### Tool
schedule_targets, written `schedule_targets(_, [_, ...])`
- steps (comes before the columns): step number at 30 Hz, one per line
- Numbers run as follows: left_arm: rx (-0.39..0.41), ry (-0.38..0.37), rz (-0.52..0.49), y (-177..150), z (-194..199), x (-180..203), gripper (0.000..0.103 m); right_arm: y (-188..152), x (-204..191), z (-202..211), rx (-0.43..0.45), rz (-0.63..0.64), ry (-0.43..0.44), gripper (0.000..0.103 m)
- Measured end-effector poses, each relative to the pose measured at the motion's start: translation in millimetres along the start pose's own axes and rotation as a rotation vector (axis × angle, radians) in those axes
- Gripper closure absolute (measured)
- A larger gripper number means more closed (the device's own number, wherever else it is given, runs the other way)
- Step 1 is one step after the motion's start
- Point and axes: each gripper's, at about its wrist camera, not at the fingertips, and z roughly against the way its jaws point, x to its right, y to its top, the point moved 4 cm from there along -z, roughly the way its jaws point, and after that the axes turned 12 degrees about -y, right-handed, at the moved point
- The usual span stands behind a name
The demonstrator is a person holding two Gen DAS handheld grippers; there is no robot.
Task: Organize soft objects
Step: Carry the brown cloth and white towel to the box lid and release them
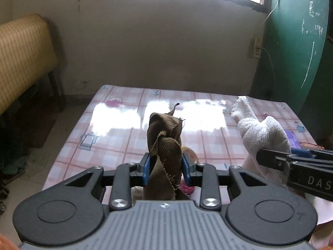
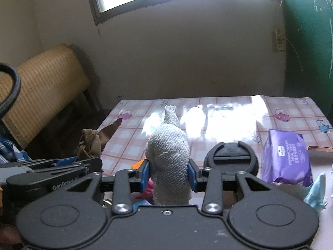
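My left gripper (image 1: 166,167) is shut on a twisted brown corduroy cloth (image 1: 163,137) and holds it above the table; the cloth also shows in the right wrist view (image 2: 93,141). My right gripper (image 2: 169,176) is shut on a white terry towel (image 2: 169,156) that stands up between its blue pads; the towel shows at the right of the left wrist view (image 1: 262,133). Both grippers hang side by side over the pink checked tablecloth (image 1: 116,145). Pink and orange soft items lie partly hidden beneath the grippers.
A purple packet (image 2: 287,158) lies on the table at the right, next to a black round holder (image 2: 231,158) and a pale blue cloth (image 2: 316,189). A woven bench (image 1: 22,56) stands at the left, a green board (image 1: 299,41) at the right.
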Motion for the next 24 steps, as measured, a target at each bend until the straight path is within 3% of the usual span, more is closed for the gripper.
schedule_targets(24, [-0.018,-0.089,-0.093,13.9,-18.4,63.2,0.070,21.1,56.5,14.0,0.032,-0.056,-0.103,0.057])
